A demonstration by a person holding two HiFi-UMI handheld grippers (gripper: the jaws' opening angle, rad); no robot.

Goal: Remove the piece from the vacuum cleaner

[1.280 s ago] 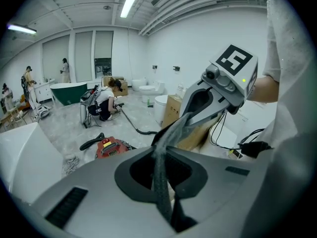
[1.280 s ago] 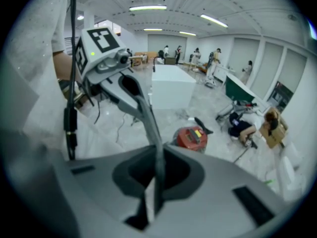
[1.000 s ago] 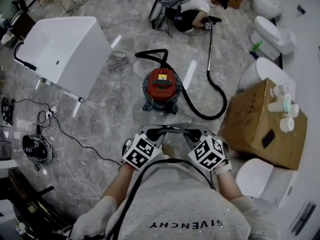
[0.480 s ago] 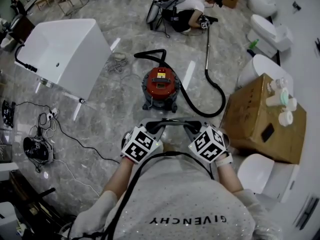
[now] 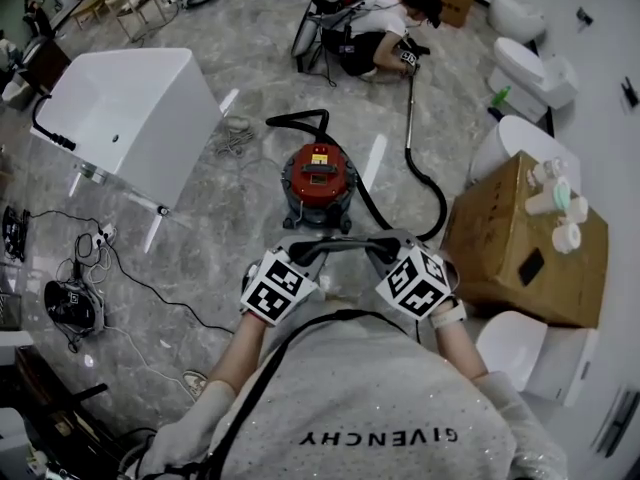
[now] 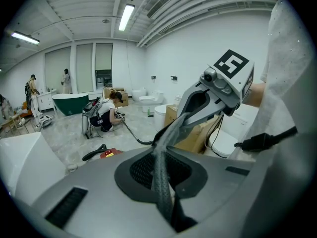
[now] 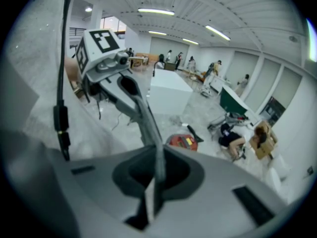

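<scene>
The red vacuum cleaner [image 5: 318,180] stands on the marble floor just ahead of both grippers. Its black hose [image 5: 430,203] loops right and runs into a metal wand [image 5: 408,108] that reaches a crouching person [image 5: 375,30]. My left gripper [image 5: 322,251] and right gripper [image 5: 372,249] are held close to my chest, tips facing each other, both shut and empty. The left gripper view shows its shut jaws [image 6: 163,143], the right gripper's marker cube [image 6: 230,68] and the vacuum cleaner [image 6: 110,153] beyond. The right gripper view shows its shut jaws [image 7: 157,167] and the vacuum cleaner [image 7: 182,142].
A white bathtub [image 5: 130,108] stands to the left, with cables and a power strip [image 5: 100,236] on the floor below it. To the right is a cardboard box [image 5: 500,243] carrying several small containers, with white toilets [image 5: 525,68] around it.
The view has moved forward, so the vacuum cleaner now lies closer to the grippers. Both grippers stay shut and in the same pose near my chest.
</scene>
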